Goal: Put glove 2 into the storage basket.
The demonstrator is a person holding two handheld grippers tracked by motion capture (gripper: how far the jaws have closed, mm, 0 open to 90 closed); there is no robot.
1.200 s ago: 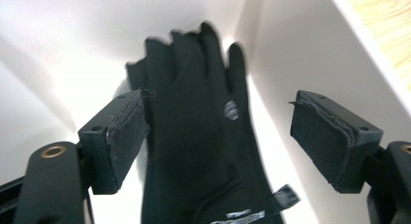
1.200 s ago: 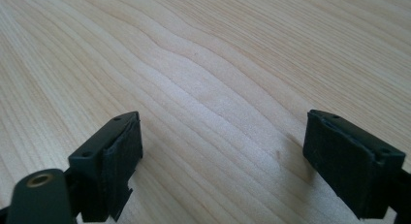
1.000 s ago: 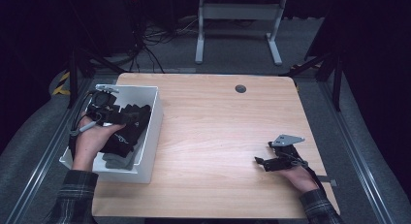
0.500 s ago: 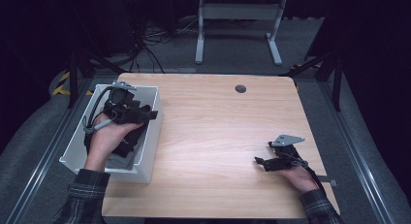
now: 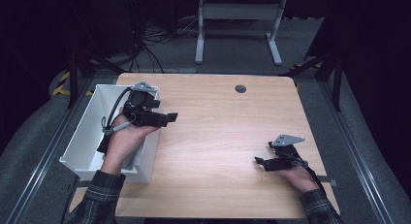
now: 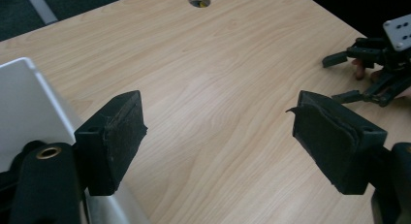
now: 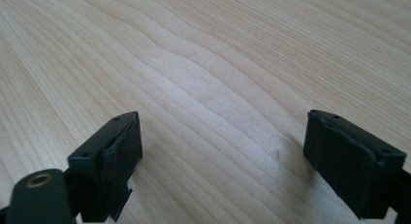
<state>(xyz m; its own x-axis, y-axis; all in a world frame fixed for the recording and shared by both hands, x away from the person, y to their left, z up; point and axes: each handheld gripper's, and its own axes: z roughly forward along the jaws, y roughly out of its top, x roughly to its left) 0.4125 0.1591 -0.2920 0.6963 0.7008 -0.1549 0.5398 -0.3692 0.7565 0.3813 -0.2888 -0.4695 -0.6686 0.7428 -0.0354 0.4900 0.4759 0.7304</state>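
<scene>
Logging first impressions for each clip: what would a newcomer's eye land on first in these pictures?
Probably the white bin at the table's left edge, bright against the dark room, with the left claw held open and empty over its right wall. Next comes the broad bare wooden table with a small round hole near its far edge. The right claw rests open and empty at the near right.

Matt pale wood-grain table (image 5: pixel 218 136), smooth glossy white plastic bin (image 5: pixel 89 132)
</scene>
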